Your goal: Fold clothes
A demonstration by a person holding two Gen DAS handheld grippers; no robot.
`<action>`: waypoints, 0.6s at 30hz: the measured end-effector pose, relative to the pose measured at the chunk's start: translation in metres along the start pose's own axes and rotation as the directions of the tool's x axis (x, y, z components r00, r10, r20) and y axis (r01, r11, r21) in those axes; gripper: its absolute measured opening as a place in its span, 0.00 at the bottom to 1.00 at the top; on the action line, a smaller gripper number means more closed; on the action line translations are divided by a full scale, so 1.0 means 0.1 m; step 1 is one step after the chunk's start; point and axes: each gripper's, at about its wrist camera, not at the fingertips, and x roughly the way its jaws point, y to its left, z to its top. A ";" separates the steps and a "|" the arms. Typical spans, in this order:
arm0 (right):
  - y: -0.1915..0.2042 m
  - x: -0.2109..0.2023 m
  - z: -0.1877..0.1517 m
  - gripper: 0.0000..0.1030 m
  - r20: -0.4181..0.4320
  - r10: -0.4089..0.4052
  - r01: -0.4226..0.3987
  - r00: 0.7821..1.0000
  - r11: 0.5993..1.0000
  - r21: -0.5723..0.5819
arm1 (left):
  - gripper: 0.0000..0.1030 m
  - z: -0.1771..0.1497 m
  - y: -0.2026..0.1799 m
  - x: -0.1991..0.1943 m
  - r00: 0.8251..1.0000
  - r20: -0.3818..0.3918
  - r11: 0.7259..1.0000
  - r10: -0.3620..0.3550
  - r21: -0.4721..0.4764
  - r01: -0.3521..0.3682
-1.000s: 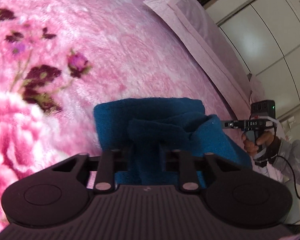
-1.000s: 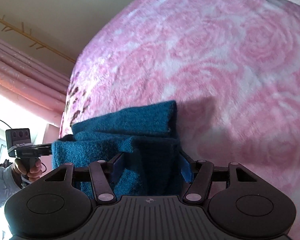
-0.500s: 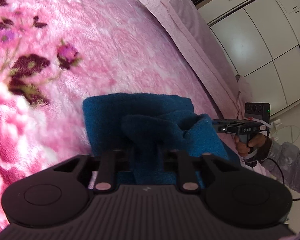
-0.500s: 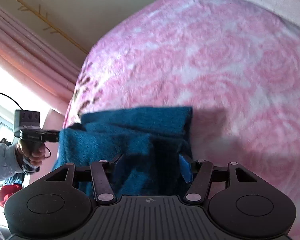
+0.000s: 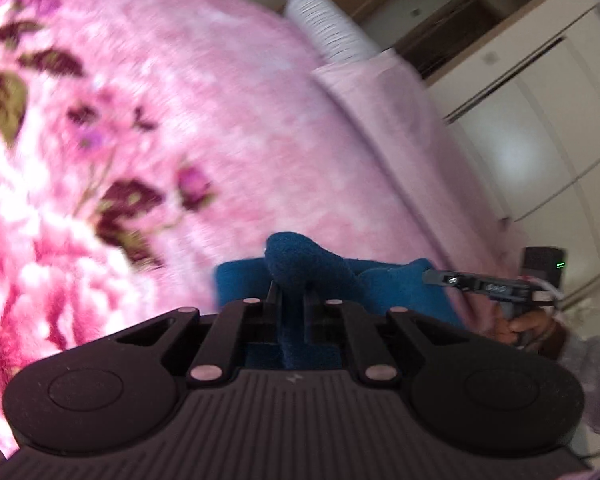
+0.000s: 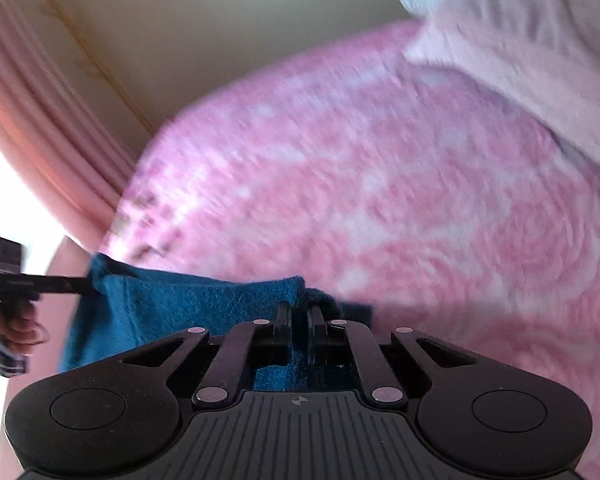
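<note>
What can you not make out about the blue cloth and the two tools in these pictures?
- Blue cloth, left wrist view: near part hidden behind the left tool.
- Right wrist view: the right tool hides the pinched fold.
- Garment type: bunched, unclear.
- Pink blanket: pattern blurred.

Fuzzy blue cloth [image 5: 396, 284] — plush blanket [image 5: 228, 120], matt.

The pink blanket [image 5: 228, 112] on the bed lies open ahead; a pale pillow [image 6: 540, 52] blocks the far edge.
</note>
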 end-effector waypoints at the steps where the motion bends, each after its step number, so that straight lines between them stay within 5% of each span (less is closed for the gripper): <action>1: 0.00 0.04 0.00 0.04 0.004 -0.019 0.019 1.000 1.000 0.013 | 0.06 0.03 0.01 0.03 1.000 0.008 1.000 0.001 -0.005 -0.001; 4: -0.03 0.07 0.02 0.04 0.027 -0.058 0.057 0.998 0.997 0.053 | 0.07 0.15 -0.01 0.03 0.998 0.064 1.000 -0.013 0.012 0.012; 18: -0.06 0.35 0.08 0.05 -0.088 -0.125 0.133 0.988 0.987 0.095 | 0.08 0.02 0.15 0.31 0.997 -0.027 0.996 0.073 -0.056 -0.074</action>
